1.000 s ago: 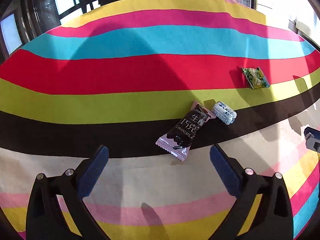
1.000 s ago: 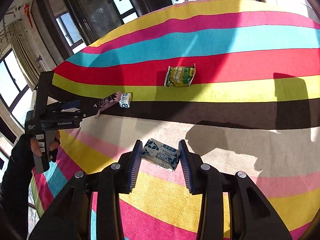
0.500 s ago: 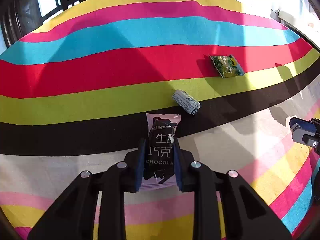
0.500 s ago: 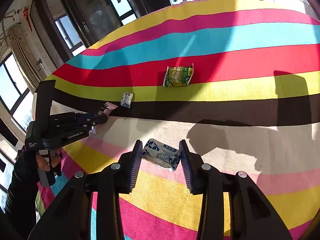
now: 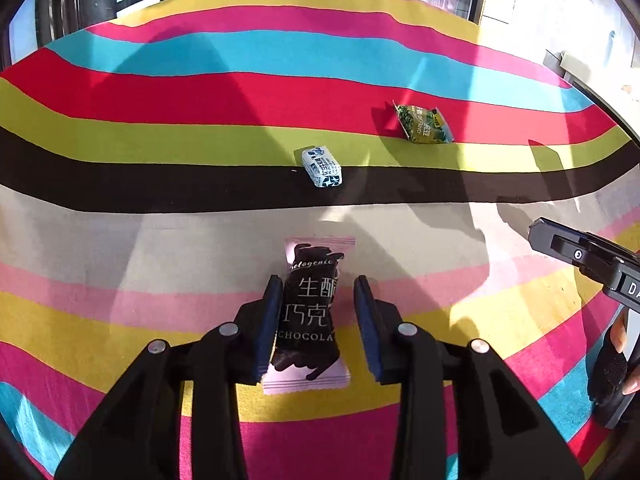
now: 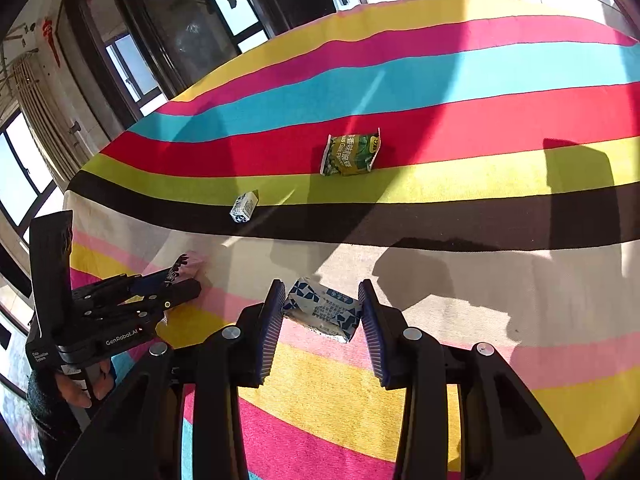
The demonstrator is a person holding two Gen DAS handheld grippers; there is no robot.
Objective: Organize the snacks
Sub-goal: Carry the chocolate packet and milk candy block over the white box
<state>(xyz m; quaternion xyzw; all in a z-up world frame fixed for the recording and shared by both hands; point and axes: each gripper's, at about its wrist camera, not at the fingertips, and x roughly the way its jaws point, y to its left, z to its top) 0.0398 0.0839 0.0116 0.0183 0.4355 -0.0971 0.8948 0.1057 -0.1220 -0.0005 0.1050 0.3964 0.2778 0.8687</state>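
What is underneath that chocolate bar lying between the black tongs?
Only the striped cloth: the chocolate bar lies across its pink and yellow bands, between the left gripper's parted fingers. Anything directly beneath the wrapper is covered.

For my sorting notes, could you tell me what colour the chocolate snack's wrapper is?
Pale pink with a dark brown printed panel and white lettering on the chocolate snack; the left wrist view shows it best.

The left gripper [image 5: 316, 316] sits at six o'clock, its jaws just opening, a gap showing beside the right pad. Between them lies a chocolate bar [image 5: 308, 312] on the striped cloth [image 5: 160, 120]. A white candy [image 5: 322, 166] sits toward twelve, a green packet [image 5: 424, 125] toward one. The right gripper [image 5: 592, 260] enters at three.
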